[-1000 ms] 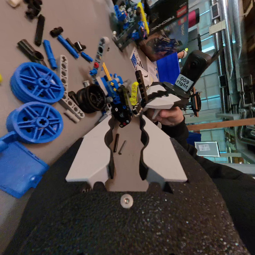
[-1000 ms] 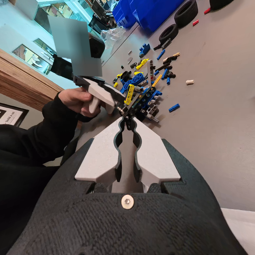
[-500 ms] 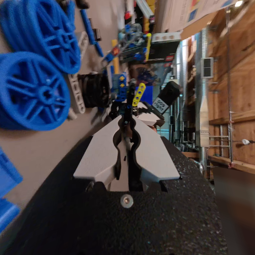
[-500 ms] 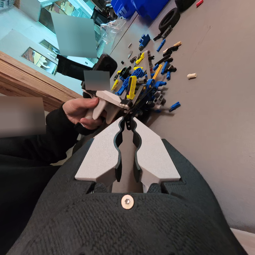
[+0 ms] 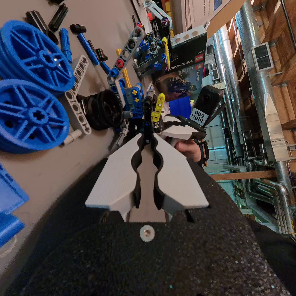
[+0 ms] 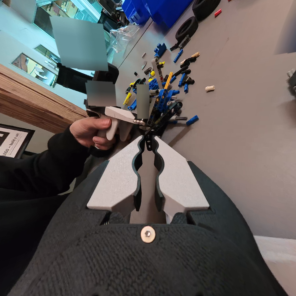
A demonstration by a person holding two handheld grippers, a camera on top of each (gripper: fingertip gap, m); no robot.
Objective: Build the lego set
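a grey table [image 6: 240,128] strewn with blue wheels [image 5: 32,115] and loose building-toy pieces [image 6: 184,76].

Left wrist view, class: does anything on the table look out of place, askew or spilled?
Yes. Loose building pieces lie scattered across the grey table in no order: two blue wheels, a black tyre, pins and beams. Both grippers clamp one black beam of a half-built model.

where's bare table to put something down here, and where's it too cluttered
In the right wrist view, the grey table is bare right of the blue pin and below the cream connector. In the left wrist view, a smaller bare patch lies below the blue wheels. It is crowded around the part-built model and the loose pieces beyond it.
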